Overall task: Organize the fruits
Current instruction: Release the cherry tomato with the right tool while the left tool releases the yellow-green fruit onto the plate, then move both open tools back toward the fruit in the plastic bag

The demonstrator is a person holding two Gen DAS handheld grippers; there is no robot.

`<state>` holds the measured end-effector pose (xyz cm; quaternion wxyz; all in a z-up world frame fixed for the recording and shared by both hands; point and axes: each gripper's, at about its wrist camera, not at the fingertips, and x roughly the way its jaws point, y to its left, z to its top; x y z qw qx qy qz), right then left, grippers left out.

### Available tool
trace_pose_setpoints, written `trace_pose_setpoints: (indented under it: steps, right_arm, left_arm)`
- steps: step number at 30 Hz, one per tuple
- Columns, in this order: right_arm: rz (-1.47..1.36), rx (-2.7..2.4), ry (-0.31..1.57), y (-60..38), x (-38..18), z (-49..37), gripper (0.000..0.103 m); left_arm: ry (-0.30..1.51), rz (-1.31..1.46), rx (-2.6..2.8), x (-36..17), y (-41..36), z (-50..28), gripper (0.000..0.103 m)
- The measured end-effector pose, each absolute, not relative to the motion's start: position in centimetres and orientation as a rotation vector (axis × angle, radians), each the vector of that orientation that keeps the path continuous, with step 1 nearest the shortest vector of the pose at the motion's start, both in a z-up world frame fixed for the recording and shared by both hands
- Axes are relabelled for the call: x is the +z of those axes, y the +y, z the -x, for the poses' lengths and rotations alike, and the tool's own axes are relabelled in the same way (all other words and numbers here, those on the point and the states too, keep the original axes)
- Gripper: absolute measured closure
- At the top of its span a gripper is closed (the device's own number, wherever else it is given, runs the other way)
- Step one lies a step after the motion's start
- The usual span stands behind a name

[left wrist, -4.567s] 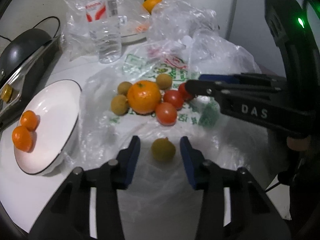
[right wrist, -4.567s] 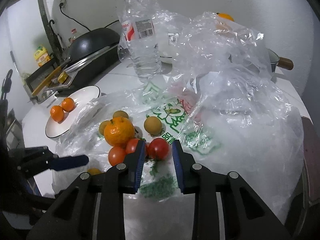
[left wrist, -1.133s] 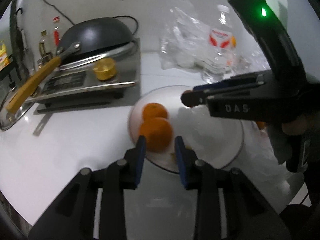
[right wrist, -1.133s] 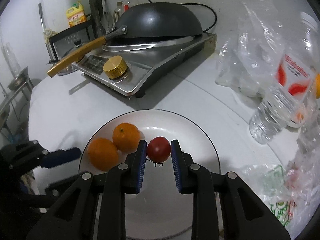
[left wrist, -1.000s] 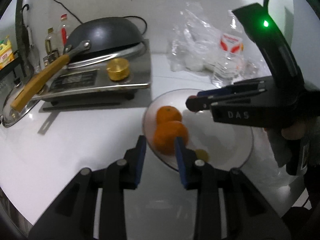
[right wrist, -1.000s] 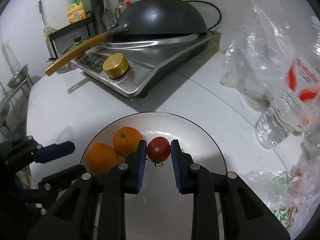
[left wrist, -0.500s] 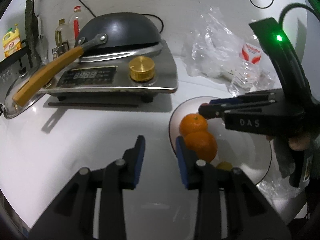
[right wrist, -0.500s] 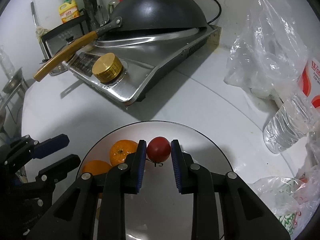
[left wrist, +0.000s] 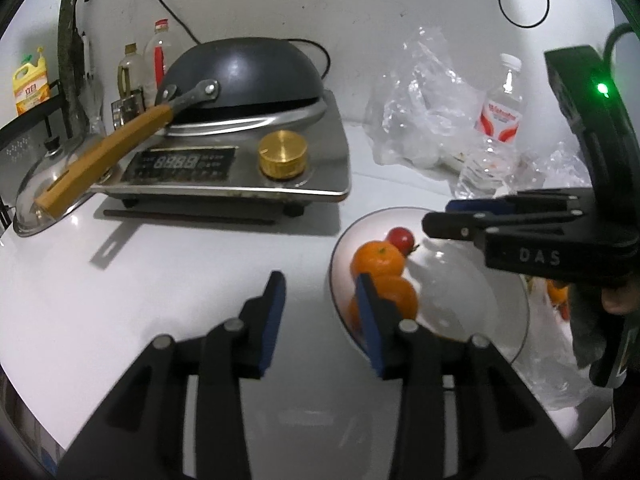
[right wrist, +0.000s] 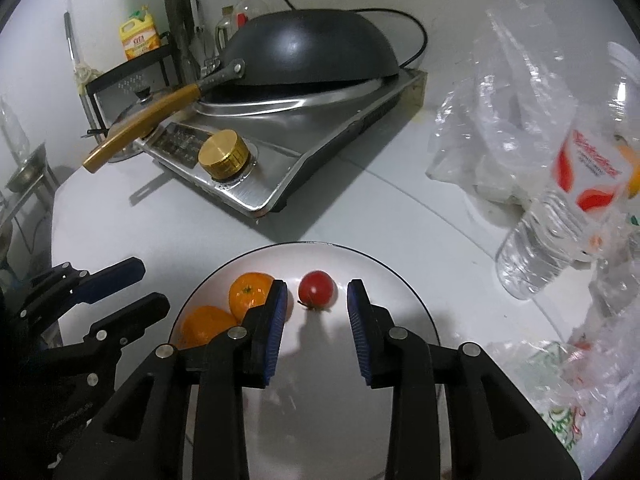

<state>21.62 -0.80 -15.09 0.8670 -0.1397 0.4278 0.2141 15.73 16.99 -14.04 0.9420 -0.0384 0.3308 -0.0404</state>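
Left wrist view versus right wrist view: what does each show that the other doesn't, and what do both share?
Only the left wrist view shows the person's hand holding the right tool from the side, with its green light. Only the right wrist view shows the tomato lying free on the plate between that tool's opening jaws, and the empty left tool from outside. Both show the plate, two oranges, tomato, wok, cooker, water bottle and plastic bags.

Black claw (right wrist: 316,308) arms with blue pads, silver screws, white "DAS" lettering
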Motion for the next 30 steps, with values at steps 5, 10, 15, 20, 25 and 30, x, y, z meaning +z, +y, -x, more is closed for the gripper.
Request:
trace_pose_setpoints:
  steps: [5,10,15,20,25,30]
  right_arm:
    - [0.285,0.449,0.873,-1.9,-13.9,-19.7,0.070]
    - [0.270,0.450,0.854,-3.3,-13.0,-17.9,0.070]
    - [0.261,0.444,0.841,-4.8,-12.3,-16.2,0.070]
    - [0.246,0.430,0.827,-6.5,-11.7,-14.8,0.070]
    - [0.231,0.421,0.815,-8.2,-11.3,-13.7,0.070]
    - [0.213,0.407,0.807,-10.0,-11.0,-12.8,0.070]
  left_arm:
    - [0.657,0.089,-0.095,-13.1,16.0,-14.8,0.049]
    - [0.644,0.067,-0.104,-12.3,14.4,-13.9,0.049]
    - [0.639,0.051,-0.111,-11.7,12.9,-13.2,0.049]
    - [0.629,0.046,-0.126,-11.1,11.3,-12.5,0.049]
    - [0.633,0.022,-0.145,-10.8,9.6,-12.1,0.049]
    - [0.633,-0.005,-0.159,-10.5,7.9,-11.8,0.049]
